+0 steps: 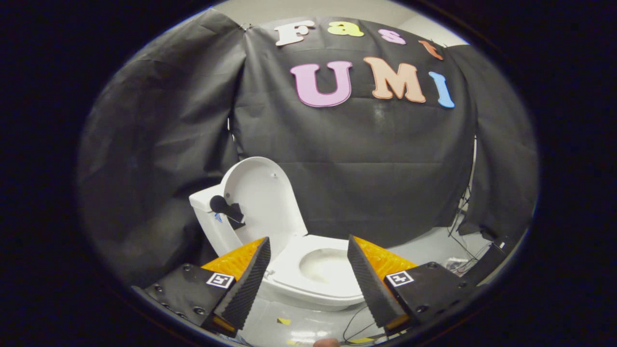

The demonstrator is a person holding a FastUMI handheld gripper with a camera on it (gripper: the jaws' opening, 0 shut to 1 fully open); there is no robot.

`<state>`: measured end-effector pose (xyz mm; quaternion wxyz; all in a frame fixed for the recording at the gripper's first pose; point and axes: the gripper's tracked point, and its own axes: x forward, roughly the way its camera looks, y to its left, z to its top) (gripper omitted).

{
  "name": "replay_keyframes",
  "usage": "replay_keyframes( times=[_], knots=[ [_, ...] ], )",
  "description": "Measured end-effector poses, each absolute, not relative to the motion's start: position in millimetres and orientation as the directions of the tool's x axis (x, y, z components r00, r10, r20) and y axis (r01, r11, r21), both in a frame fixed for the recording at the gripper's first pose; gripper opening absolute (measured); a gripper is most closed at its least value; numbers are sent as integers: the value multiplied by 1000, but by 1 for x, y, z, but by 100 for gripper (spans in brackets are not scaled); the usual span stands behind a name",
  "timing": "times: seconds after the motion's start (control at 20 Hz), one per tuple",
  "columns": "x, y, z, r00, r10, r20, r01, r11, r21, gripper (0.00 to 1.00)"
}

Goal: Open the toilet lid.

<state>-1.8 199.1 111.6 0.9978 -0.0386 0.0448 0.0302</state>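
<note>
Toilets: one white toilet (313, 270) stands on a pale floor (434, 246), in front of the black cloth wall (376, 183).
Toilet lid: one lid (265, 197), raised and standing nearly upright, leaning back towards the tank (212, 217).
Seat: one seat ring (289, 270), lying down flat around the open bowl.
Bowl: one, its white inside showing just ahead of the fingers and between their tips.
Dark object: one small black piece (225, 208) sits where the lid meets the tank; what it is cannot be told.
Gripper: one gripper (308, 277), with two fingers (248, 284) spread wide apart, holding nothing and touching nothing.
Finger position: the toilet lies between and beyond them; the lid rises just past the tip of the left finger.
Markers: two small square black-and-white tags (220, 280), one on each finger mount.
Cables: a few thin dark wires (460, 226) trail on the floor by the wall, to the right of the toilet.
Floor marks: a couple of small yellow bits of tape (284, 320) near the toilet's base.
</note>
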Motion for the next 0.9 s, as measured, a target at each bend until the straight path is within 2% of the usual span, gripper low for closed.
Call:
replay_keyframes(
  times=[0.35,0.65,0.75,0.9],
  knots=[
    [-8,166,129,994,111,21,-110,993,-49,98],
    [1,140,159,973,142,183,-111,979,-169,98],
    [4,135,164,967,150,205,-126,984,-128,98],
    [8,103,162,977,91,195,-75,993,-86,99]
  ],
)
